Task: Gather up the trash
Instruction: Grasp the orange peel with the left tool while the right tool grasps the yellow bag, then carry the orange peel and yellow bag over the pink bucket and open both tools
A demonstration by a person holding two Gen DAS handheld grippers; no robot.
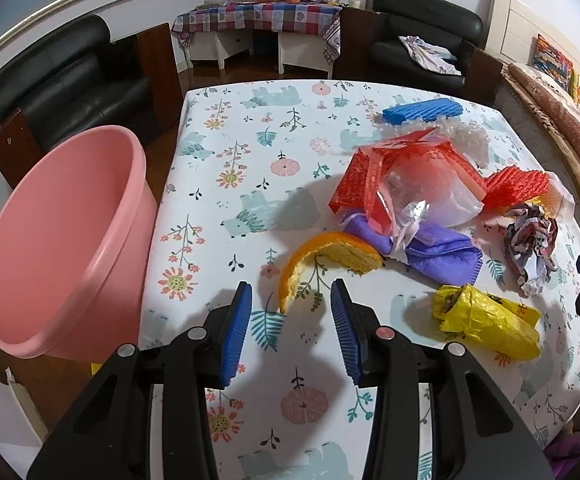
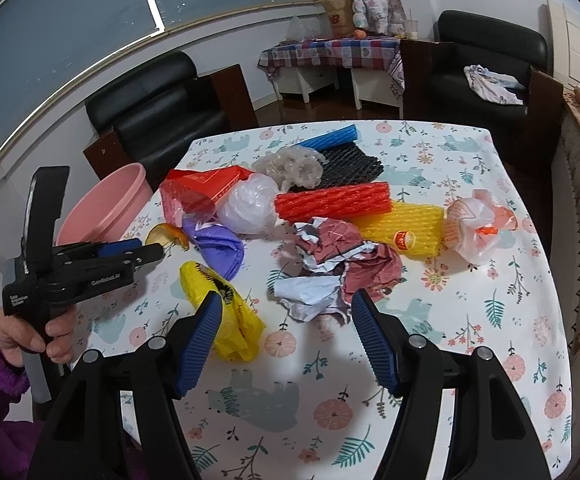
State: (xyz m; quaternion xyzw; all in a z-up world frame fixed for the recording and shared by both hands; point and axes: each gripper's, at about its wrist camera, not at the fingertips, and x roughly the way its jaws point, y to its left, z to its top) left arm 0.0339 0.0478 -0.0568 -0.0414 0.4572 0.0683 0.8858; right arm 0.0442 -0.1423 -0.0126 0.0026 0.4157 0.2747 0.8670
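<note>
My left gripper (image 1: 291, 292) is open and points down at the flowered table (image 1: 226, 128). The near end of a curved orange peel (image 1: 329, 258) lies just ahead of its blue pads, untouched. My right gripper (image 2: 286, 300) is open too, low over the table. A crumpled paper ball (image 2: 329, 272) sits just beyond its fingertips, and a yellow plastic bag (image 2: 226, 308) lies under its left finger. In the right wrist view a hand in a purple sleeve holds the left gripper (image 2: 152, 252) beside the peel (image 2: 168, 236). A pink basin (image 1: 62, 248) stands off the table's left edge.
More trash is heaped on the table: a purple cloth (image 1: 437, 252), a red plastic bag (image 1: 389, 176), red (image 2: 333, 202), yellow (image 2: 401, 224), black (image 2: 345, 166) and blue (image 2: 329, 138) foam nets, and a white-orange bag (image 2: 477, 224). Black armchairs (image 1: 66, 80) stand behind.
</note>
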